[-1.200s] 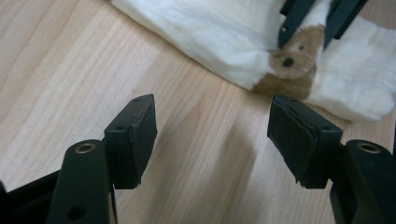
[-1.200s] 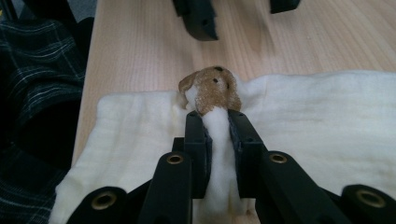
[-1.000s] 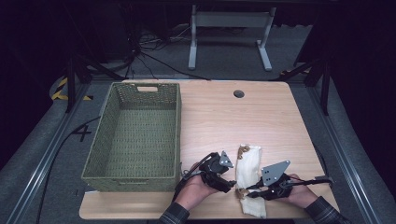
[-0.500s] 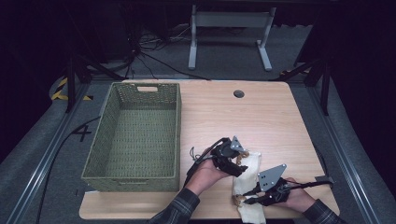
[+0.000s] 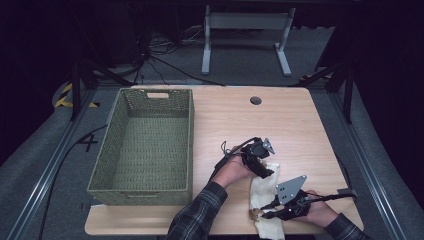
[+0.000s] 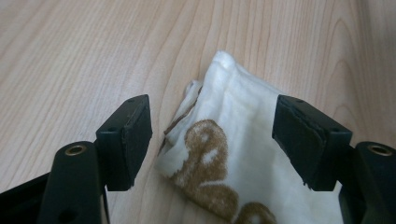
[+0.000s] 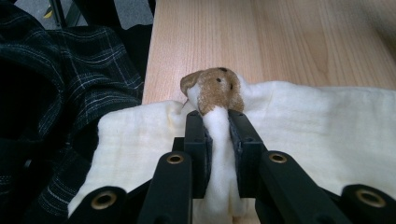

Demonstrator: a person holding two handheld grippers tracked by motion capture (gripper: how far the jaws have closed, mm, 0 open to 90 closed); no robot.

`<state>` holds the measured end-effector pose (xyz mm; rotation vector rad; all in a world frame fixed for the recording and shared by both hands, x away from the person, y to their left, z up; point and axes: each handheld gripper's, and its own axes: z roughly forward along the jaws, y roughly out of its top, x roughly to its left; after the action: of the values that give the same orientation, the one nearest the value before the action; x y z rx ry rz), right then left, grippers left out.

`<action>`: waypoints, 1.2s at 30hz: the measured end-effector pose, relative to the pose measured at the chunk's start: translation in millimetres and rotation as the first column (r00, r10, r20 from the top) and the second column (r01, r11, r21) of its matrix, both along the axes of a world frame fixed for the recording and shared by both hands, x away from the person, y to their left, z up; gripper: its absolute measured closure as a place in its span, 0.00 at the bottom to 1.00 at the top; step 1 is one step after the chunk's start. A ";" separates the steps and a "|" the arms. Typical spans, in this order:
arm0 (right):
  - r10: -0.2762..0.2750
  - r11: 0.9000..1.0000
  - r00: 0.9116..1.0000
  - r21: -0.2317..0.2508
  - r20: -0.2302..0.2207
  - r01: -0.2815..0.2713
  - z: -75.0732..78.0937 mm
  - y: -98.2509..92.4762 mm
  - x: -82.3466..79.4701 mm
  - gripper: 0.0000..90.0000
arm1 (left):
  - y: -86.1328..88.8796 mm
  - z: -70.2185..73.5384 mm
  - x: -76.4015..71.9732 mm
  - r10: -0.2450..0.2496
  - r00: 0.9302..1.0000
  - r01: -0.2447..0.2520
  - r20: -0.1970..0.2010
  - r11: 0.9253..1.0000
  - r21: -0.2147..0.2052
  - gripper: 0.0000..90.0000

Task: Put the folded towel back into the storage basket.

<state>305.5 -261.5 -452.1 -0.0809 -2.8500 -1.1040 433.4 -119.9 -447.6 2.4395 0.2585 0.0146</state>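
The wooden table [image 5: 300,125] carries a big green woven basket [image 5: 145,145] on its left half, and that hasn't budged. Near the front edge on the right lies a cream towel [image 5: 262,192] with brown looped markings, folded into a narrow strip running from the table's front edge away from the person. A moment ago it was a fuller, wider bundle sitting between the two hands.

The left gripper [image 5: 264,167] has travelled to the right, from just beside the basket to the far end of the towel. Its jaws have just been spreading further and stand apart, straddling the towel's corner [image 6: 224,70] without pressing on it.

The right gripper [image 7: 218,135] has kept its place at the near end of the towel, jaws clamped on a pinched-up fold; a brown tuft with dark dots pokes out past the tips.

A dark plaid sleeve [image 5: 195,217] reaches in from the bottom edge.

No writing I can read on anything here.
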 end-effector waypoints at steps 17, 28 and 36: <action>-0.018 1.000 0.999 -0.003 -0.029 0.018 -0.3 -1.3 3.9 0.89 | -1.1 2.0 -2.6 -0.079 0.997 0.080 -0.028 0.995 0.053 0.85; -0.066 0.997 0.997 0.040 -0.026 0.067 14.5 -3.9 13.2 0.89 | 13.5 33.4 -10.0 -0.032 0.999 0.031 0.016 0.999 0.038 0.86; -0.079 0.995 0.997 0.063 -0.006 0.079 35.0 4.6 22.1 0.89 | 26.5 66.8 -16.0 0.014 0.998 -0.017 0.066 0.998 0.053 0.86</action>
<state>327.6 -256.8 -417.1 -0.1924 -2.8285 -1.2071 417.4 -93.4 -380.8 2.4851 0.2503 0.1097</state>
